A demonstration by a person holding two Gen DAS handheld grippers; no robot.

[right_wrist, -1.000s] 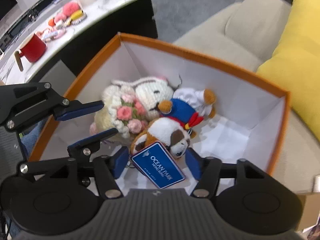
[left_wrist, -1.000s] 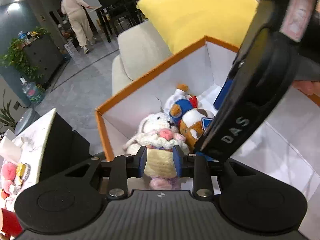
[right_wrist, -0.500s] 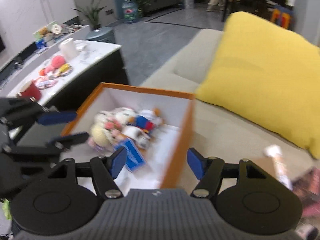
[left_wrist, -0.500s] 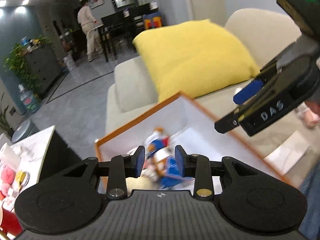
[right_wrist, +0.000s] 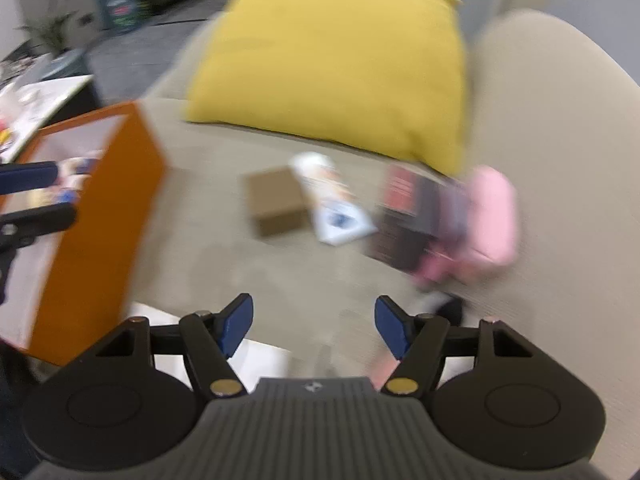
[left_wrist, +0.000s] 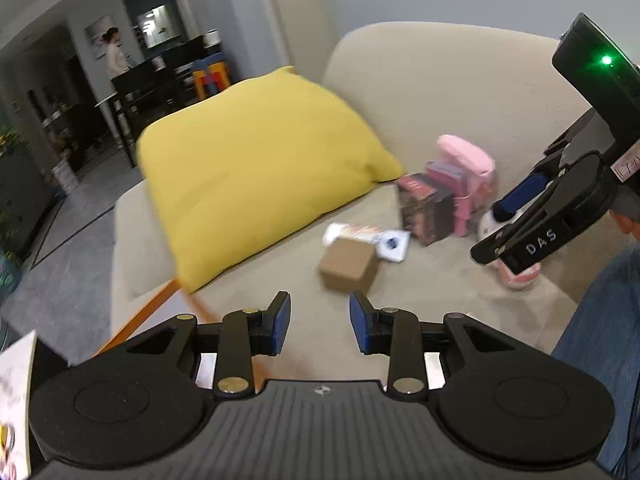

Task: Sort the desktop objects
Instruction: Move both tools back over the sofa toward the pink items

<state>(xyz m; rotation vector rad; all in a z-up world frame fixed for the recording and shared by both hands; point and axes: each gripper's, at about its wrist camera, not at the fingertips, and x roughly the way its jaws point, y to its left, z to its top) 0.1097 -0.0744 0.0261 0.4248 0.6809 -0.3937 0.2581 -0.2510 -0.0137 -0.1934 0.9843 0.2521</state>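
Observation:
On the beige sofa seat lie a small brown cardboard box (left_wrist: 349, 263) (right_wrist: 278, 203), a white tube-like packet (left_wrist: 366, 237) (right_wrist: 332, 200), a dark box (left_wrist: 426, 207) (right_wrist: 408, 216) and a pink object (left_wrist: 466, 168) (right_wrist: 490, 216). The orange storage box (right_wrist: 96, 216) with soft toys inside stands at the left; only its rim (left_wrist: 152, 308) shows in the left wrist view. My left gripper (left_wrist: 319, 322) is open and empty above the seat. My right gripper (right_wrist: 314, 320) is open and empty; it also shows at the right of the left wrist view (left_wrist: 516, 216).
A yellow cushion (left_wrist: 256, 160) (right_wrist: 340, 52) leans on the sofa back behind the objects. A white-topped table (right_wrist: 36, 96) with small items stands left of the orange box. A pink-and-white item (left_wrist: 516, 276) lies under the right gripper. The right wrist view is motion-blurred.
Both grippers have lifted out of the orange box and swung right toward the sofa seat. The soft toys stay in the box. The left jaws have opened wider.

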